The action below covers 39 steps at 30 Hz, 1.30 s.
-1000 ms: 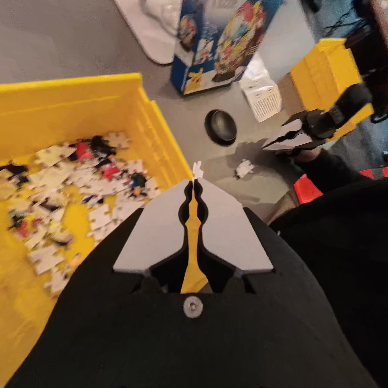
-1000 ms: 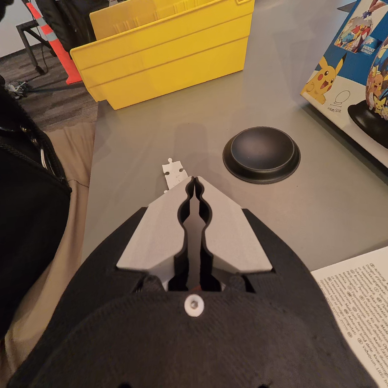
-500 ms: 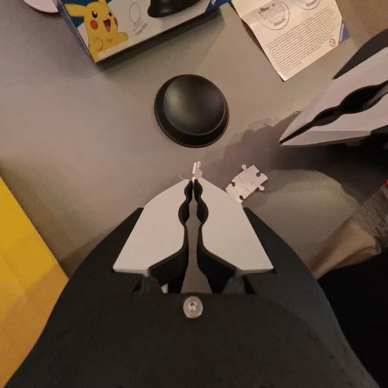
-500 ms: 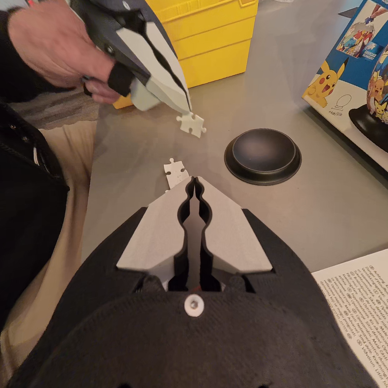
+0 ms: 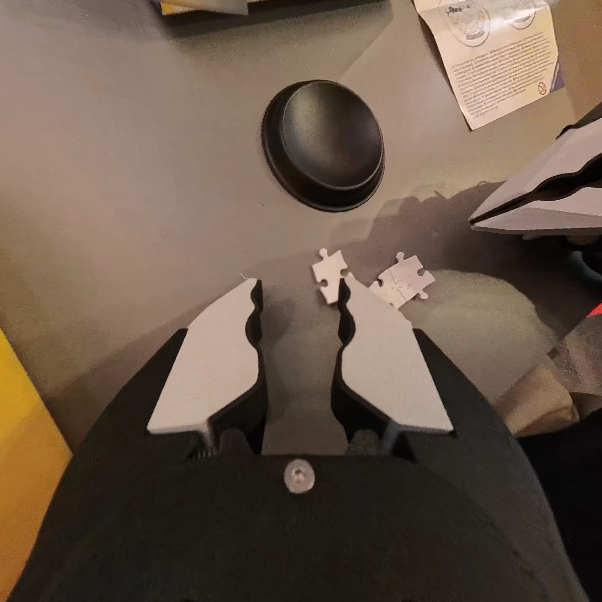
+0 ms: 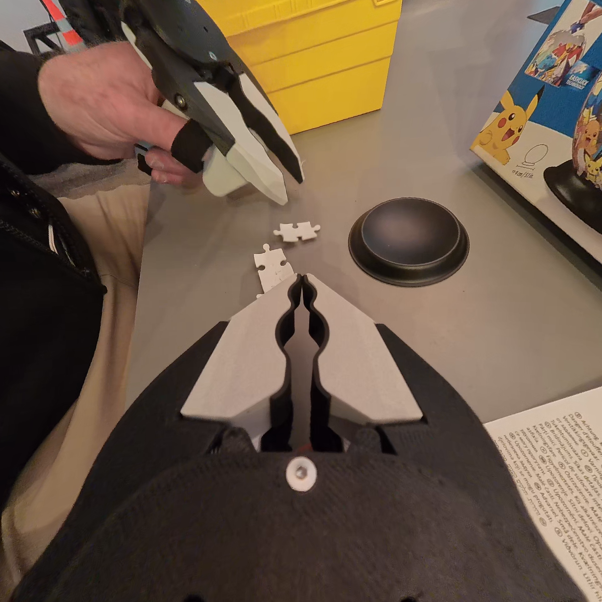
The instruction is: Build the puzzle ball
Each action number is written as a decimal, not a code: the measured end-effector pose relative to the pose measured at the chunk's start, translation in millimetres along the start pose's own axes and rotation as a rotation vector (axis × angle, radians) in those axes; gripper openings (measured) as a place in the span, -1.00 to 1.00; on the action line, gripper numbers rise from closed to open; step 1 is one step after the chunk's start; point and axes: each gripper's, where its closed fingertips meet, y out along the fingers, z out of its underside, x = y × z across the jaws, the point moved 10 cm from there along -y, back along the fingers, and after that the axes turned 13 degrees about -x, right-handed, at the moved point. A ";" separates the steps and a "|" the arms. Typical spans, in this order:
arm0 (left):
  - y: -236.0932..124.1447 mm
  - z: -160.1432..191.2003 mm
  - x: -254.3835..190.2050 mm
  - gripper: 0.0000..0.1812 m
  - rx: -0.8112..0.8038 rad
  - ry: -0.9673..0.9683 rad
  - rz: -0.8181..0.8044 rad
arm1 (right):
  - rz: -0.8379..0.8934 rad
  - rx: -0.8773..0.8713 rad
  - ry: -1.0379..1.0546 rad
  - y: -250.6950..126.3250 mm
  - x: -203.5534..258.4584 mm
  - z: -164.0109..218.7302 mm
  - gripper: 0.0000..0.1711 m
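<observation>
A single white puzzle piece lies face down on the grey table, just beyond my left gripper's right fingertip. My left gripper is open and empty above the table. A small joined group of white pieces lies right of the single piece. The black round stand sits beyond them. My right gripper is shut and empty, its tips right beside the joined pieces. The right wrist view also shows the single piece, the stand and the left gripper.
A yellow bin stands at the far left of the table and also shows in the left wrist view. The puzzle box stands at the right, and a leaflet lies near it. A person's hand holds the left gripper.
My left gripper carried a white piece from the yellow bin to the table, then opened and let it go beside the joined pieces. My right gripper has stayed in place, shut.
</observation>
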 end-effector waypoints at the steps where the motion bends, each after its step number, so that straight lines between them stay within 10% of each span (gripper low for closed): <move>1: -2.7 -1.6 -0.5 -0.48 -0.009 0.007 -0.008 | 0.000 0.000 0.000 0.0 0.1 0.0 -1.00; 9: -102.0 -46.4 -3.1 -0.79 -0.201 0.229 -0.140 | -0.003 -0.006 0.001 -0.7 0.1 -0.3 -1.00; 13: -134.4 -27.1 80.9 -0.41 0.118 0.263 -0.375 | -0.006 -0.012 -0.003 -1.4 0.7 -0.5 -1.00; 21: -137.3 17.6 176.5 -0.56 0.356 0.124 -0.490 | -0.002 -0.015 -0.006 -1.6 1.0 -0.6 -1.00; 39: -128.4 21.9 185.2 -0.86 0.310 0.039 -0.481 | -0.005 -0.034 -0.005 -3.5 0.9 -1.4 -1.00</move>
